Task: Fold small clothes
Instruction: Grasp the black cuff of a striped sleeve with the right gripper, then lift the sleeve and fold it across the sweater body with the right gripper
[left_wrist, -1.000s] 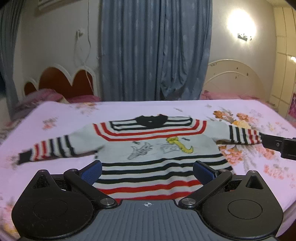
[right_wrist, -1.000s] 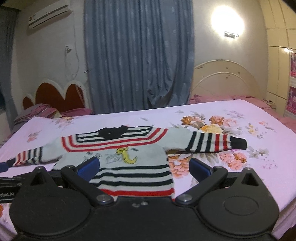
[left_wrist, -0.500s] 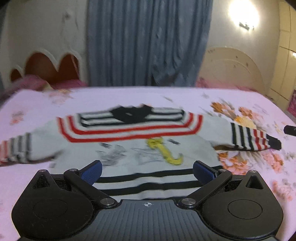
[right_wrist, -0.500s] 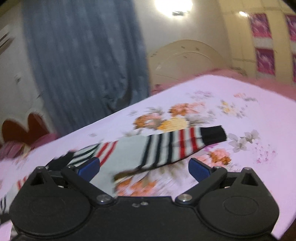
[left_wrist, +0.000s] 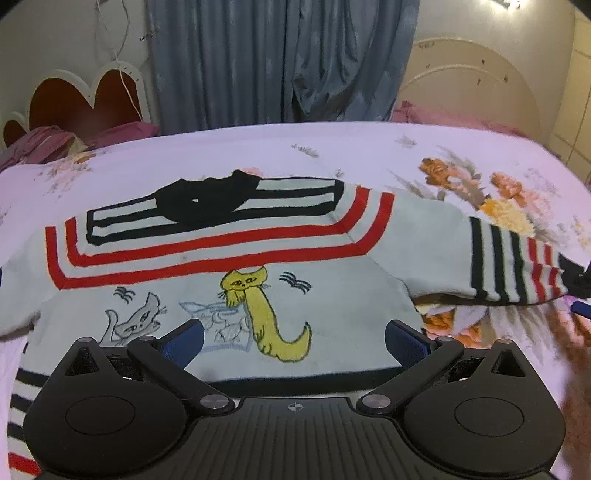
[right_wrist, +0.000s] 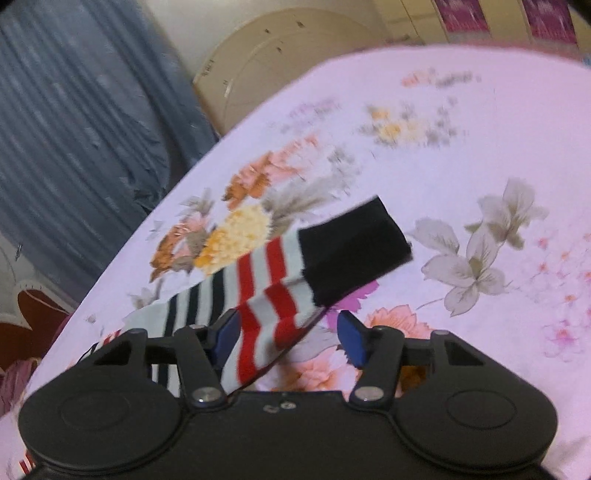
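Note:
A small grey sweater (left_wrist: 236, 295) with red and black stripes and cat pictures lies flat, front up, on the bed. My left gripper (left_wrist: 293, 338) is open and empty, low over the sweater's chest. The sweater's right sleeve (right_wrist: 280, 280), with its black cuff (right_wrist: 351, 247), runs between the fingers of my right gripper (right_wrist: 288, 334). The right jaws stand partly closed around the striped part of the sleeve, with a gap on the right side. The same sleeve shows at the right in the left wrist view (left_wrist: 498, 262), where a blue tip of the right gripper (left_wrist: 581, 306) is beside the cuff.
The bed has a pink floral sheet (right_wrist: 480, 177). Blue curtains (left_wrist: 280, 59) hang behind it, with a red scalloped headboard (left_wrist: 85, 99) at the left and a cream headboard (left_wrist: 469, 92) at the right. Pink pillows (left_wrist: 40, 147) lie at the far left.
My left gripper has moved forward and lower over the sweater's chest. My right gripper has swung right to the sleeve, come down around it, and its jaws have narrowed.

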